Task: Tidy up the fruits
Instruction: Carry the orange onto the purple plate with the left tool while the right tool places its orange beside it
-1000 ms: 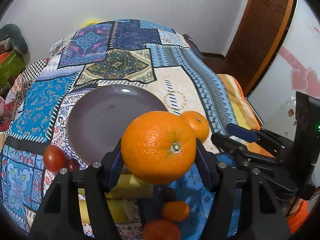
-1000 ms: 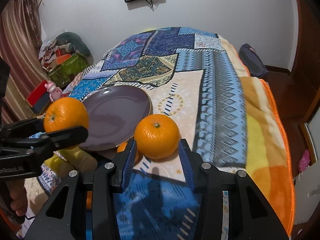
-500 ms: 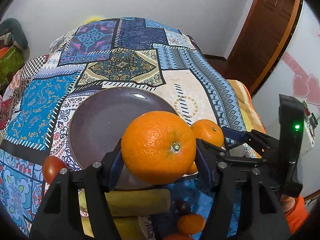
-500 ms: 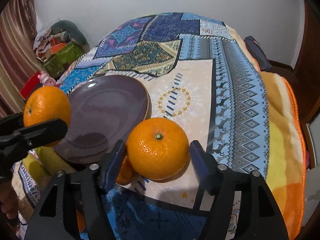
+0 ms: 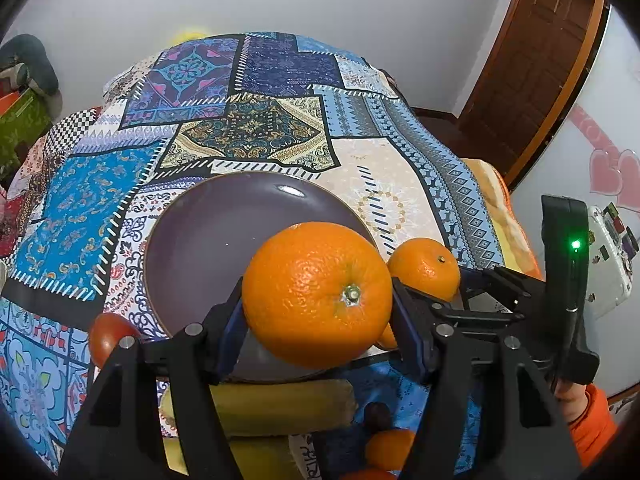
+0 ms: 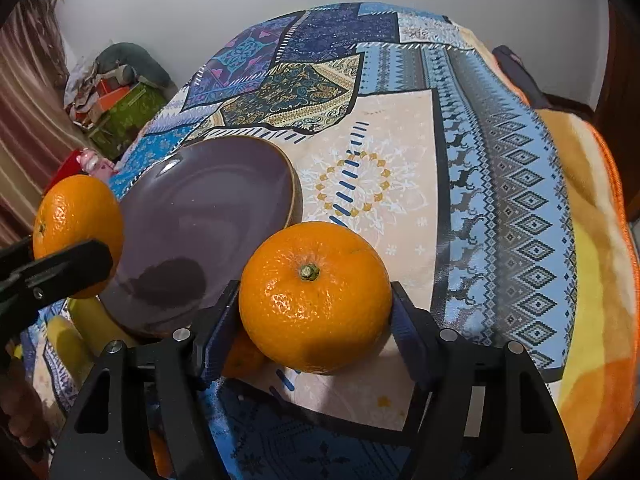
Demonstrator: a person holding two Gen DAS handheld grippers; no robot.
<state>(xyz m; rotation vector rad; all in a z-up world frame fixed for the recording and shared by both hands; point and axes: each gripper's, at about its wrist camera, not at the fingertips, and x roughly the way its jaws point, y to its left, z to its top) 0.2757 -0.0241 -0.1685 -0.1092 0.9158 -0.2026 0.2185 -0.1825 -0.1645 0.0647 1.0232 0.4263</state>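
My left gripper [image 5: 318,332] is shut on a large orange [image 5: 316,296] and holds it over the near edge of the purple plate [image 5: 224,240]. My right gripper [image 6: 314,326] is shut on a second orange [image 6: 314,296], held just right of the plate [image 6: 208,216] above the bedspread. The left gripper's orange also shows at the left of the right wrist view [image 6: 76,224]. The right gripper's orange shows beside the plate in the left wrist view [image 5: 424,266].
A tomato [image 5: 108,336] lies left of the plate. Bananas [image 5: 276,400] lie in front of it, with a small mandarin [image 5: 386,446] and a dark small fruit [image 5: 376,414] nearby. Another small orange [image 6: 242,354] sits under the right gripper. The patchwork bedspread [image 5: 256,92] stretches beyond.
Both grippers have moved forward with their oranges. The left orange now hangs over the plate's near edge. The right gripper has closed in on the plate's right side.
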